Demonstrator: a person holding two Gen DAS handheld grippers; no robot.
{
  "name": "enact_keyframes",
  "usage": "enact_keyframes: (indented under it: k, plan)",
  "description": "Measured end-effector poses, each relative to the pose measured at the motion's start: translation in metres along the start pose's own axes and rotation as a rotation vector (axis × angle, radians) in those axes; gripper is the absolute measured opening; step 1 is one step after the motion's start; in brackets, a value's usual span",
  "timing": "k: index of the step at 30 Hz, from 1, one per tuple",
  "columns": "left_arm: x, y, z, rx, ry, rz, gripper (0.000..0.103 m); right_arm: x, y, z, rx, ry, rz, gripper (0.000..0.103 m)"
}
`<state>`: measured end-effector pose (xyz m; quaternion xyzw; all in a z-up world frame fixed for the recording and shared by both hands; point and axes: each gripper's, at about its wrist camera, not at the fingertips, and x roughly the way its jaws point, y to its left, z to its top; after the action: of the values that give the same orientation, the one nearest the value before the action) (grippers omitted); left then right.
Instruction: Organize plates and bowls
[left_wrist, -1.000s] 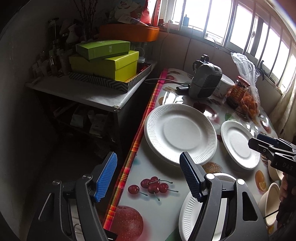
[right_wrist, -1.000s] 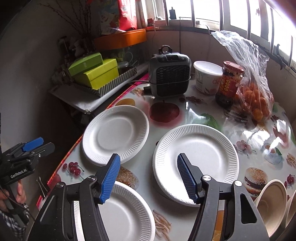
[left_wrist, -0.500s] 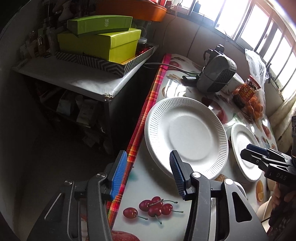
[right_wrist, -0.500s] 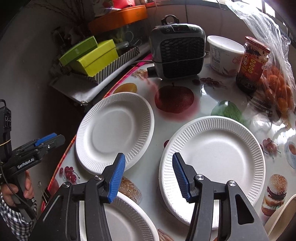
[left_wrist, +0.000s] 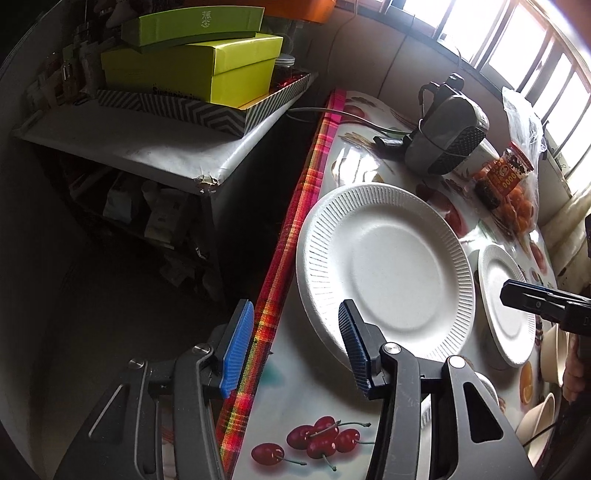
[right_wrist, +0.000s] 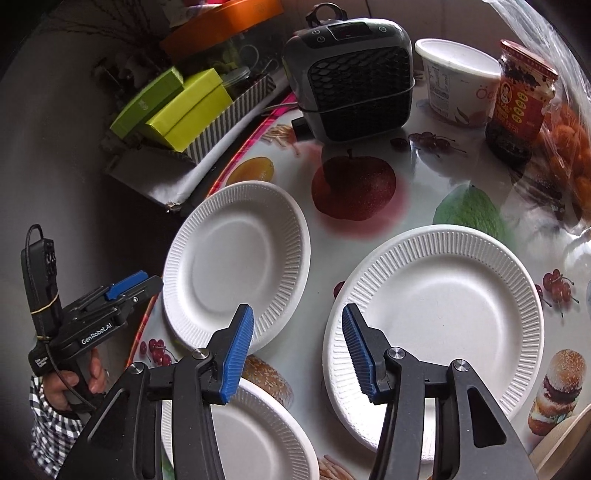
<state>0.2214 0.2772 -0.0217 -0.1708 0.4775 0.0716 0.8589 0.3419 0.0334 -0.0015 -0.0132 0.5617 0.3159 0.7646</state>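
White foam plates lie flat on the desk (right_wrist: 417, 184). The left gripper (left_wrist: 295, 349) tilts steeply down, jaws released, straddling the near rim of the left plate (left_wrist: 388, 269). The right gripper (right_wrist: 297, 349) tilts likewise, jaws parted and empty, right plate (right_wrist: 443, 314) just ahead.

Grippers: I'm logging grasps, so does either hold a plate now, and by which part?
Neither. The left gripper and right gripper hang open over the plates, gripping nothing.
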Motion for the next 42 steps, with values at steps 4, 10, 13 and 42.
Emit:
enact_keyframes:
  k: [4, 10, 13, 42]
  plan:
    - [0.007, 0.0, 0.003, 0.0, 0.017, -0.011, 0.041, 0.017, -0.009, 0.002, 0.066, 0.025, 0.038, 0.044]
    - [0.015, 0.006, 0.006, -0.045, 0.033, -0.032, 0.039, 0.025, -0.011, 0.002, 0.091, 0.022, 0.081, 0.039]
    - [0.017, 0.007, 0.009, -0.047, 0.032, -0.037, 0.039, 0.024, -0.01, 0.004, 0.089, 0.019, 0.1, 0.039]
    - [0.018, 0.011, 0.013, -0.126, 0.042, -0.127, 0.026, 0.034, -0.008, 0.004, 0.097, 0.039, 0.099, 0.014]
